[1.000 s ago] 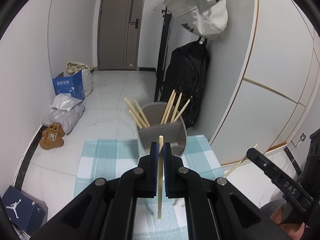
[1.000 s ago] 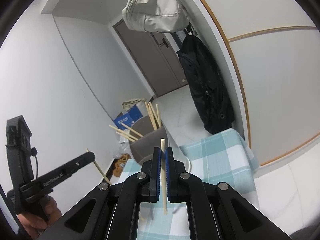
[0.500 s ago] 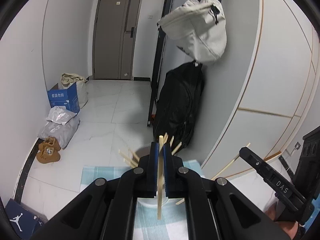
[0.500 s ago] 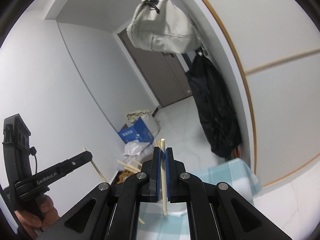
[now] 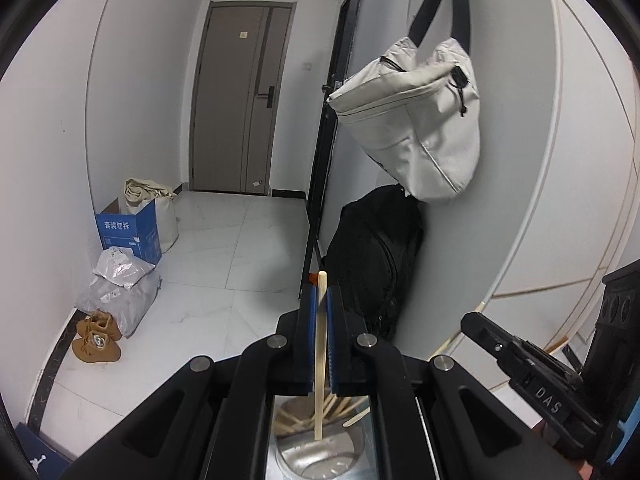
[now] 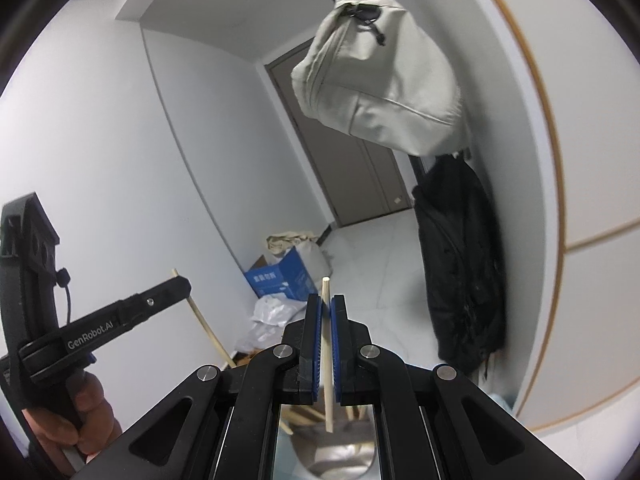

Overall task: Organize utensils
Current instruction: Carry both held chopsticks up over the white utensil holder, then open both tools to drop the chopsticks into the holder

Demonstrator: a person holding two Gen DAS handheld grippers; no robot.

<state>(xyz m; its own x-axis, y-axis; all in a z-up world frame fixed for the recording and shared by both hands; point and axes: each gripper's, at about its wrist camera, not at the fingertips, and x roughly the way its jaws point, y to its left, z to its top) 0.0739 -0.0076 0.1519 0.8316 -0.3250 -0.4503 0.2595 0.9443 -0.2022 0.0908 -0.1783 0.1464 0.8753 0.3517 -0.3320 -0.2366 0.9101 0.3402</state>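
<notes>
Two tongs [image 5: 319, 300], [image 6: 327, 312], chopstick [image 5: 319, 360] each

The metal holder [image 5: 320, 460] is largely hidden behind the left tool [image 5: 319, 300] and cut off by the bottom edge. The loose chopsticks [image 5: 296, 420] inside are glimpsed only through a gap, so no count can be made. The hanging black garment [image 6: 464, 280] is blurred.

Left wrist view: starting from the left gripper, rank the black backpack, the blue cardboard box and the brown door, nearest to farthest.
From the left gripper, shut on a chopstick:
1. Black backpack, just beyond the gripper to the right, leaning on the wall.
2. Blue cardboard box, on the floor by the left wall, farther back.
3. Brown door, at the far end of the hallway.
</notes>
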